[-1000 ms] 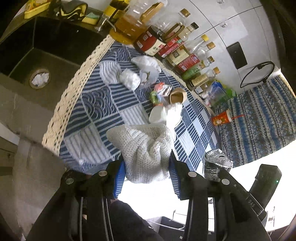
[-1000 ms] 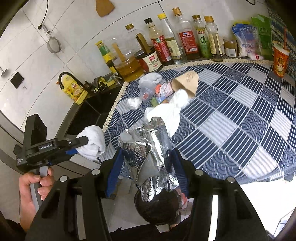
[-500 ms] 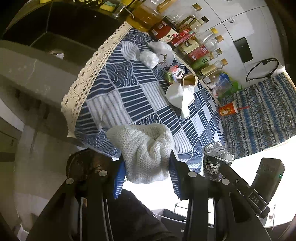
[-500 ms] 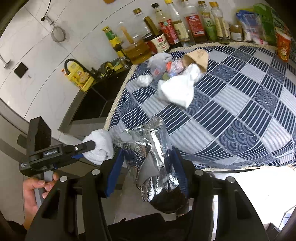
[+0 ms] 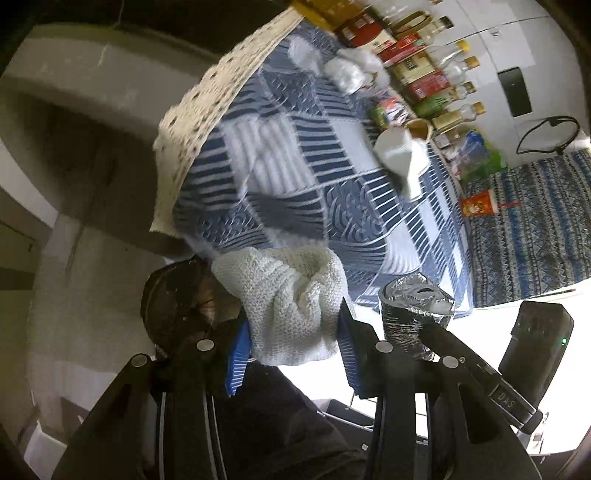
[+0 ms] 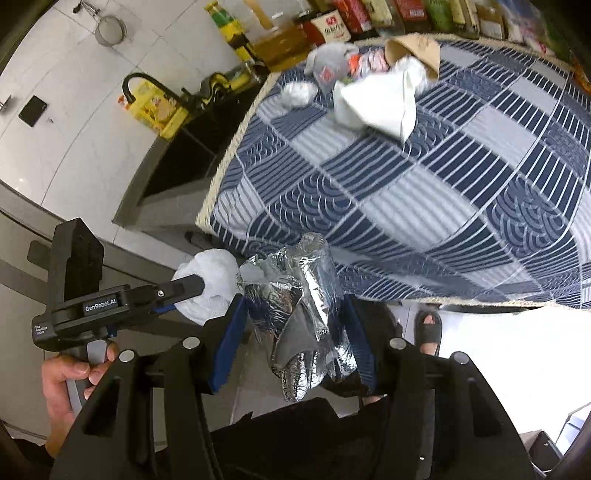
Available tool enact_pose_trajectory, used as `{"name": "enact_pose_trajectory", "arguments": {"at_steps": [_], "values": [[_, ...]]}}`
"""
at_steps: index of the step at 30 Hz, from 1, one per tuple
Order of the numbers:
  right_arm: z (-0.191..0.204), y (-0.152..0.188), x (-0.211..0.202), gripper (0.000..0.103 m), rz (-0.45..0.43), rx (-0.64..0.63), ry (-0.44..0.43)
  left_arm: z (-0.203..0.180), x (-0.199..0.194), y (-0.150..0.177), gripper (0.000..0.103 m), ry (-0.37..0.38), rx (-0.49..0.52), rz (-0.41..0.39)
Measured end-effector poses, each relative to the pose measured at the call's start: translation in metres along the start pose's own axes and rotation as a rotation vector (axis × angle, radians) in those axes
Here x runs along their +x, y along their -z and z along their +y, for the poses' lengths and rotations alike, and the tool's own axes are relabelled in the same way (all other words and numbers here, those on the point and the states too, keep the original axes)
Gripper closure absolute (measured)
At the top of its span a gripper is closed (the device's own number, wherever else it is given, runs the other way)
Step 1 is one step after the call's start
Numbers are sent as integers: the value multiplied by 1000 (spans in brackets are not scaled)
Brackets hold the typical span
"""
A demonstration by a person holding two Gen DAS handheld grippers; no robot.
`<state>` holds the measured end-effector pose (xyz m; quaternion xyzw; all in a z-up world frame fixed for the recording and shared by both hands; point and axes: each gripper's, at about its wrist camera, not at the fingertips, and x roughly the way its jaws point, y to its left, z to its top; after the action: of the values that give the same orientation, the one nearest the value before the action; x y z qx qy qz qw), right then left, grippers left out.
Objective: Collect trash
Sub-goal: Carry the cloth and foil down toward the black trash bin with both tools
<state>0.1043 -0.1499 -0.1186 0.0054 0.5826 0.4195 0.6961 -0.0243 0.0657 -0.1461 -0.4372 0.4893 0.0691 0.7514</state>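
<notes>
My left tool (image 5: 291,343) is clamped on a wad of white textured paper (image 5: 288,306), and my right tool (image 6: 295,332) pinches a crumpled silver foil wrapper (image 6: 299,310); both hang just off the near edge of the bench (image 6: 424,192), over the floor. More trash (image 6: 376,99) lies at the bench's far side beside the bottles (image 6: 332,22), with bare blue-checked cloth between.

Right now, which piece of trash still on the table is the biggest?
The flat white folded paper by the brown paper cone. It spreads far wider than the small white crumpled wad and the grey crumpled wrapper nearby.
</notes>
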Motion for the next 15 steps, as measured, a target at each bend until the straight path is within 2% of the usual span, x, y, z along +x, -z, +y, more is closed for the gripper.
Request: {"name": "enact_pose_trajectory", "arguments": {"at_steps": [8,15], "values": [[-11,16,35,49,82,28,-2,18,20,19,63,-32,-36,49],[-29,28,66,49,170,112,-33,30,36,28,63,-37,-66,96]]}}
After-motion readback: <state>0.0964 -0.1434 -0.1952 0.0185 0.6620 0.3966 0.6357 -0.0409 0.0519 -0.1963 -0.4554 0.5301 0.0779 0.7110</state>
